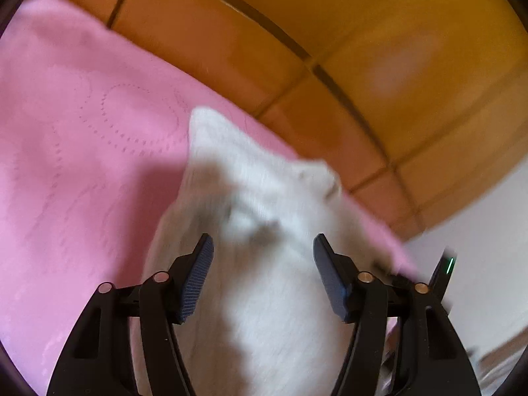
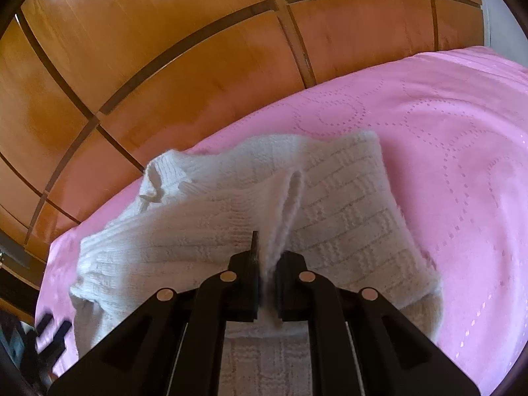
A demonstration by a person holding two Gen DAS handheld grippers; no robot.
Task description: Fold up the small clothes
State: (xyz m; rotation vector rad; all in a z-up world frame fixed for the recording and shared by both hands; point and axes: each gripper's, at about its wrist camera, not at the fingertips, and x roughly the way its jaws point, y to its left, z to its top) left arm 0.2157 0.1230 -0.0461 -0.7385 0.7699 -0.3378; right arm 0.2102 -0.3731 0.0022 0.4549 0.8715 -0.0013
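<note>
Now my left tool (image 1: 264, 274) hangs spread over one white knit garment (image 1: 257, 204), pads clear of it, nothing gripped. It lies on one pink bedspread (image 1: 82, 132) by the wooden headboard (image 1: 363, 49). On the right, my right tool (image 2: 268, 283) is pressed together, pinching a raised fold of that knit (image 2: 290, 204). I judge it soft, light and floppy, likely to sag; edges or corners look the best hold.
</note>
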